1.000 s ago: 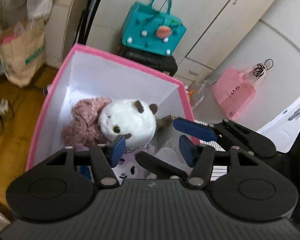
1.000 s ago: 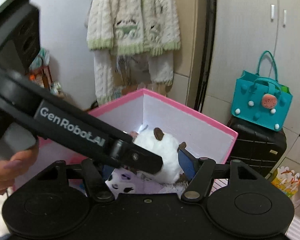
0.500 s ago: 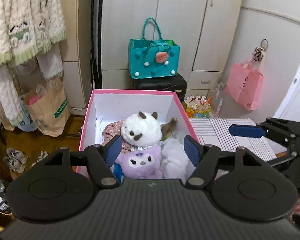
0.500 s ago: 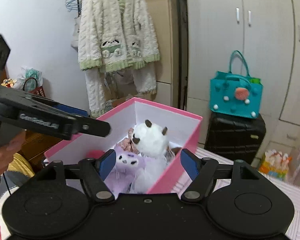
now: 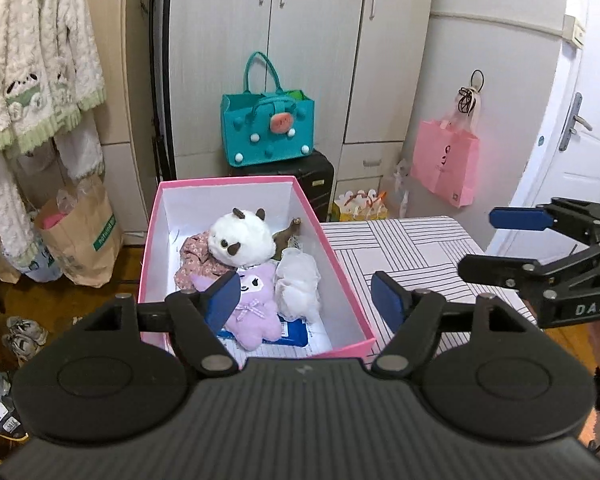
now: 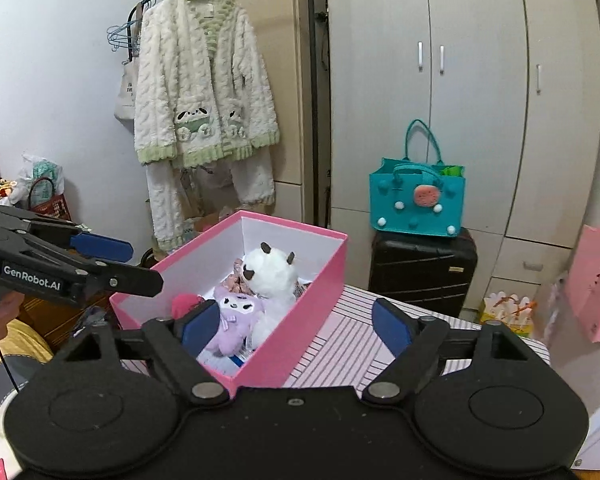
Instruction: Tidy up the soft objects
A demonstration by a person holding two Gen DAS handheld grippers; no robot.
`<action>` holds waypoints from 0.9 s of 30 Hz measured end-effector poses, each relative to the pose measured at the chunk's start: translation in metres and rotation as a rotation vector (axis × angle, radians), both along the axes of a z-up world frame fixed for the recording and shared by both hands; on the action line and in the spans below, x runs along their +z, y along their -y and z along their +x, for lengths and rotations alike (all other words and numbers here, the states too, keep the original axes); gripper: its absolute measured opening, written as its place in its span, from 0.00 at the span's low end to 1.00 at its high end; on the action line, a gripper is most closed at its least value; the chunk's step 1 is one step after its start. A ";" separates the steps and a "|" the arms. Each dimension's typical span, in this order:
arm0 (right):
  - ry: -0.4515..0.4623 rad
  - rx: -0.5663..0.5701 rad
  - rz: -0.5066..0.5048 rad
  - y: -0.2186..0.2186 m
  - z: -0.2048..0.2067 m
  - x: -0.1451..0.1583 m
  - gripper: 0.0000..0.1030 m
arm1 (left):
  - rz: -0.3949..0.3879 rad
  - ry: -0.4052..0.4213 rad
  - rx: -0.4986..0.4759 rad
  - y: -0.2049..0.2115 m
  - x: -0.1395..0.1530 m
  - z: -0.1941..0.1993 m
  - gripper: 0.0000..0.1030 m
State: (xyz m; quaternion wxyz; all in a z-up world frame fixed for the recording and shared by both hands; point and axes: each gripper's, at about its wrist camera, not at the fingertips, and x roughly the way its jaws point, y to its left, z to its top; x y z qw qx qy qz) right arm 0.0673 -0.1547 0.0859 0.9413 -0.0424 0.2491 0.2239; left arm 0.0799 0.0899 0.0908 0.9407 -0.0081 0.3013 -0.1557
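Note:
A pink box [image 5: 340,264] [image 6: 300,332] with white walls stands on the striped table [image 5: 412,248]. Inside lie a white plush with brown ears [image 5: 242,238] [image 6: 270,270], a purple plush [image 5: 252,304] [image 6: 234,314], a floral cloth [image 5: 196,252] and a white fluffy item [image 5: 298,280]. My left gripper [image 5: 306,300] is open and empty, held above and back from the box's near end. My right gripper [image 6: 296,326] is open and empty, off the box's right corner; it also shows in the left wrist view [image 5: 496,244].
A teal felt bag [image 5: 268,128] sits on a black suitcase [image 5: 300,178] behind the box. A pink bag [image 5: 444,168] hangs on the right wall. A fluffy cardigan [image 6: 204,100] hangs at left above a paper bag [image 5: 80,232]. Shoes [image 5: 24,336] lie on the floor.
Both grippers have pulled up and back from the box, so its whole inside with the plush toys now shows. Both stay open and empty.

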 end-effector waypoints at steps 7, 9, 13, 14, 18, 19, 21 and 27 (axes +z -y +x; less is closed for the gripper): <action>-0.043 -0.040 -0.008 0.007 -0.020 -0.003 0.94 | 0.000 0.037 -0.024 0.011 -0.005 -0.027 0.69; -0.051 -0.056 -0.050 0.004 -0.026 -0.006 0.95 | 0.002 0.042 -0.028 0.015 -0.008 -0.032 0.73; -0.003 -0.095 -0.072 0.004 -0.045 -0.008 0.96 | 0.000 0.053 -0.056 0.024 -0.013 -0.042 0.80; 0.014 -0.111 -0.067 0.006 -0.050 -0.008 0.96 | -0.006 0.055 -0.064 0.026 -0.014 -0.045 0.81; 0.075 -0.171 -0.059 0.017 -0.068 -0.011 0.96 | -0.008 0.076 -0.071 0.035 -0.017 -0.055 0.86; 0.078 -0.186 -0.053 0.019 -0.070 -0.012 0.96 | -0.005 0.079 -0.071 0.037 -0.019 -0.057 0.86; 0.078 -0.222 -0.062 0.022 -0.072 -0.015 0.96 | -0.002 0.074 -0.071 0.040 -0.021 -0.058 0.89; 0.011 -0.298 -0.075 0.037 -0.066 -0.021 0.96 | 0.021 0.038 -0.030 0.050 -0.024 -0.055 1.00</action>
